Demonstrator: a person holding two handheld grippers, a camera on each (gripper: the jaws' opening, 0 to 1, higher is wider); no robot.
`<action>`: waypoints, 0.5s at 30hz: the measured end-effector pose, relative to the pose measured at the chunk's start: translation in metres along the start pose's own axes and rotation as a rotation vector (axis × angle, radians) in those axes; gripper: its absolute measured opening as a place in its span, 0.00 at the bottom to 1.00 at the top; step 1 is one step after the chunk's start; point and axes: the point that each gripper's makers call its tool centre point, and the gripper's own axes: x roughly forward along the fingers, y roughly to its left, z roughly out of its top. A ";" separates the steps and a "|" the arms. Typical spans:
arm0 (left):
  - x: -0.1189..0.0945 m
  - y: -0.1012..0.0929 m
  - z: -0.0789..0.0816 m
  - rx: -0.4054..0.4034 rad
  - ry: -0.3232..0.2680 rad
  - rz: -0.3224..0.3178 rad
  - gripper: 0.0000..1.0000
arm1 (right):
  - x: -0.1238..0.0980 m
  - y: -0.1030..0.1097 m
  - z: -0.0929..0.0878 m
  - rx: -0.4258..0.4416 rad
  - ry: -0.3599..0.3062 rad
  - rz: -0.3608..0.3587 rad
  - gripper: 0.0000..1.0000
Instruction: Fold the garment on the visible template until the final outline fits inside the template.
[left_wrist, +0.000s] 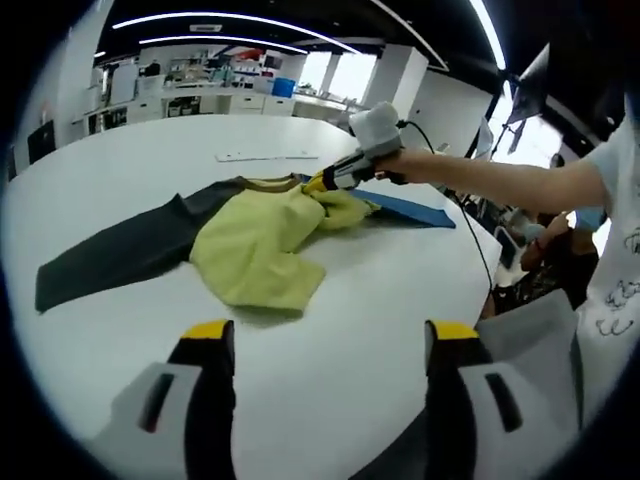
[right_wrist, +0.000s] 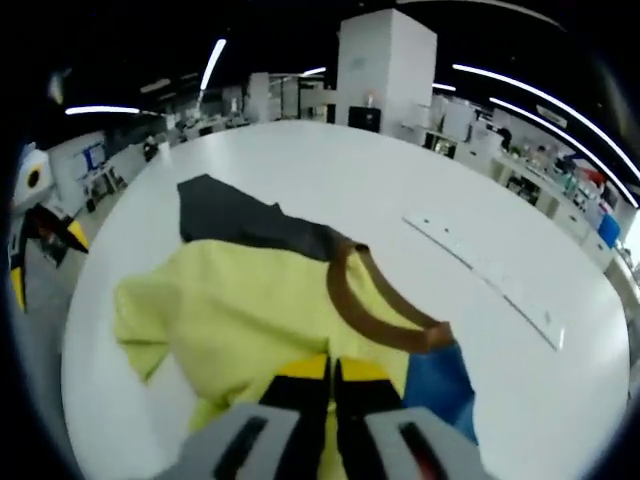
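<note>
Clamped on a fold of the yellow cloth, my right gripper (left_wrist: 322, 183) sits at the middle of the left gripper view, its 2 yellow-tipped jaws pressed together with the fabric between them; in the right gripper view the same gripper (right_wrist: 333, 372) rises from the bottom centre, tips closed over the yellow panel. I hold it there, I judge, because the shirt (left_wrist: 255, 240) is bunched and that pinched edge is what I need in order to carry the cloth over for a fold. My left gripper (left_wrist: 330, 335) hangs at the bottom of its view with jaws spread wide apart and nothing between them, well short of the shirt, free to take a second corner. The shirt lies on the white table (left_wrist: 120, 160): yellow body heaped in the centre, a dark sleeve (left_wrist: 110, 255) stretched flat toward the left of the frame, a blue part (left_wrist: 415, 212) trailing right behind my arm. Its brown collar (right_wrist: 375, 310) curves just above my right tips in the right gripper view. A pale strip (right_wrist: 490, 268) lies apart on the table at the right of that view. I cannot make out a template outline, so how close the fold is I cannot tell.
</note>
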 end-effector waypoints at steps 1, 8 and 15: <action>0.002 0.000 -0.001 0.021 0.011 -0.002 0.73 | 0.001 0.000 -0.001 0.004 0.000 0.001 0.00; 0.014 -0.011 0.000 0.029 0.020 -0.020 0.71 | 0.005 0.001 -0.005 0.022 0.012 0.013 0.00; 0.019 -0.016 0.003 0.024 0.011 -0.030 0.70 | -0.001 -0.010 0.000 0.116 -0.045 0.009 0.01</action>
